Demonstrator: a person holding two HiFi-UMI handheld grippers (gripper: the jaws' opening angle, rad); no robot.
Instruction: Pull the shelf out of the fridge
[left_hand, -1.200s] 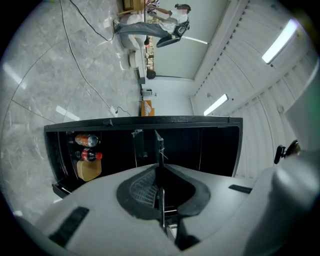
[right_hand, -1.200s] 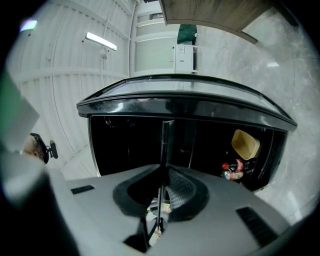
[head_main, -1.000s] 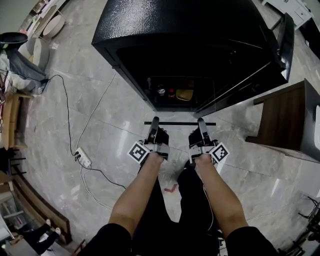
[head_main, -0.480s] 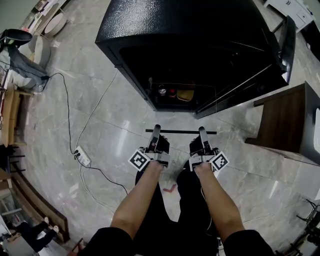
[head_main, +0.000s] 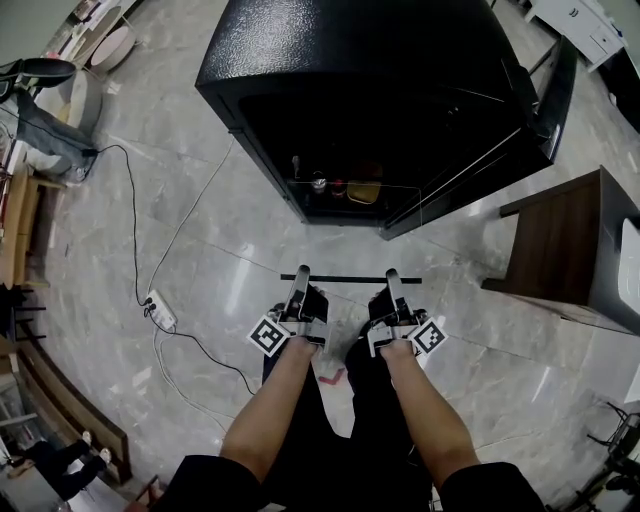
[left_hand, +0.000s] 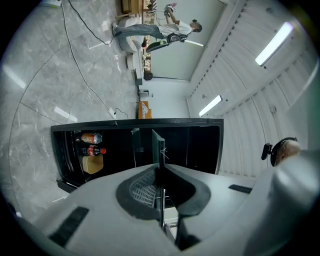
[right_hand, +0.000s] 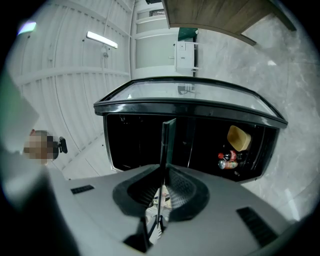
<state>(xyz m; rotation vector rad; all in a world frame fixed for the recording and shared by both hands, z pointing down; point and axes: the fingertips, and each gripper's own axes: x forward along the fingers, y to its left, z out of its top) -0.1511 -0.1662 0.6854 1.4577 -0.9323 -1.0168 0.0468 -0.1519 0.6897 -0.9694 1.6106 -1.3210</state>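
**Shelf held in both claws in front of the open fridge**

We see the shelf in front of the black fridge, above the marble floor. In the head view it shows mainly as a thin black bar. Its long axis runs left to right across us, parallel to the fridge's open front. The bar sits apart from the cabinet, with bare floor showing between them. We cannot tell how far the clear pane reaches back toward the fridge.

The left claw grips the bar near its left end, and the right claw grips it near its right end. Both claws point forward at the fridge. Each gripper view shows the shelf edge-on as a thin plate running straight between the jaws. The dark pads are clenched onto it from both faces. The fridge appears turned on its side in those views, and the shelf's edge lines up with the fridge's width.

The fridge door stands swung open to the right. Low inside the cabinet we see small drink containers beside a yellow tub.
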